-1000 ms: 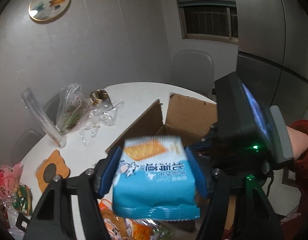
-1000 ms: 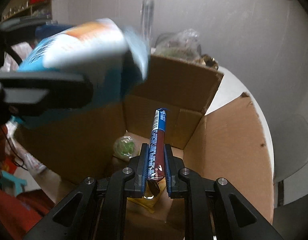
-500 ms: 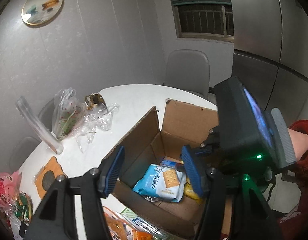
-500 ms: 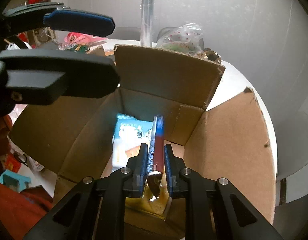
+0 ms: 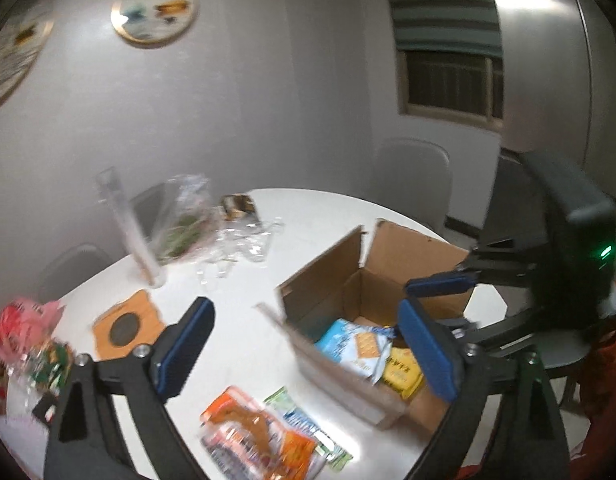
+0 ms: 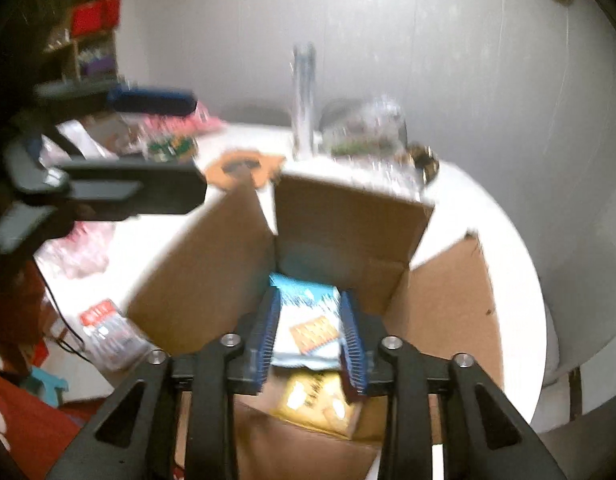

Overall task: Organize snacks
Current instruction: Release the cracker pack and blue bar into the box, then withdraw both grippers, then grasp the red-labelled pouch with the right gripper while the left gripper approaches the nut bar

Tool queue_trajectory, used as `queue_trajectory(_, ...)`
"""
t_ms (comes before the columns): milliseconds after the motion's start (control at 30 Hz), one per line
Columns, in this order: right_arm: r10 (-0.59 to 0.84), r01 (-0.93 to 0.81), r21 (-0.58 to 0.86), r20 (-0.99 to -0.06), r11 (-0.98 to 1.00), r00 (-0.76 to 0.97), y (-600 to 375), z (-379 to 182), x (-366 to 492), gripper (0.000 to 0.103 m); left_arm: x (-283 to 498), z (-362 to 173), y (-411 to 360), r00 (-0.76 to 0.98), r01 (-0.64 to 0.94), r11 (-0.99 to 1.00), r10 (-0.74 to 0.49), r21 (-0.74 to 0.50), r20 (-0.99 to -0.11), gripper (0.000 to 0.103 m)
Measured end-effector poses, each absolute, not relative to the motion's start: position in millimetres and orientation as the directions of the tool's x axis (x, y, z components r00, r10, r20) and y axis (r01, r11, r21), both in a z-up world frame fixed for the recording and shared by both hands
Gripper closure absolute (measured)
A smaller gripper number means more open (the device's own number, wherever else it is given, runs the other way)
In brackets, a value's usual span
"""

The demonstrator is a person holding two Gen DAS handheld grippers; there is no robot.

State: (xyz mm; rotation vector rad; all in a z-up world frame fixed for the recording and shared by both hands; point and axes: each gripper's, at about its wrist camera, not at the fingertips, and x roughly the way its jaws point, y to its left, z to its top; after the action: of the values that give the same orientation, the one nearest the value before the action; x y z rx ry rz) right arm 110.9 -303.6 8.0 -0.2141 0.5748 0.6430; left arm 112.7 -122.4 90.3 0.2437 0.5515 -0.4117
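**Snacks lie in the box, both tools free**

The left tool (image 5: 303, 344) has just spread wide, nothing between its pads. The right tool (image 6: 310, 336) has just parted, empty, directly above the blue cracker packet (image 6: 305, 320) lying inside the cardboard box (image 6: 348, 216) on the tabletop (image 5: 243, 344).

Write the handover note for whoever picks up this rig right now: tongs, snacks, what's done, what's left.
Left tongs: open and empty, jaws just opened wide, above the table beside the cardboard box.
Right tongs: over the box, jaws just opened partway, nothing clamped.
Done: blue cracker packet and yellow packet lie in the box.
Left: orange packet and green-white packet on the table in front of the box; probably the pink bag at the table's edge too.
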Motion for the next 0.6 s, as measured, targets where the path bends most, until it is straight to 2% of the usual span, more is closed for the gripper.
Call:
queue_trajectory(100, 0.558, -0.661, -0.014, -0.524, 0.750, 0.644, -289, 21, 87, 0.069, 91, 90, -92, 0.808, 0.374, 0.922, -0.268, 0.105, -0.525, 0.002)
queue_trajectory(267, 0.634, -0.748, -0.027, -0.511, 0.663, 0.580, -247, 24, 47, 0.068, 59, 71, -44, 0.834, 0.268, 0.960, -0.188, 0.083, -0.519, 0.001)
queue_trajectory(433, 0.694, -0.825, -0.016, -0.532, 0.565, 0.485, -196, 5, 18, 0.066, 35, 34, -7, 0.819, 0.217, 0.975, -0.157, 0.044, -0.552, 0.001)
queue_trajectory(600, 0.688, -0.855, 0.021, -0.604, 0.518, 0.402, -156, -44, 14, 0.065, 19, -15, 18, 0.778, 0.191, 0.982, -0.153, -0.003, -0.609, 0.001)
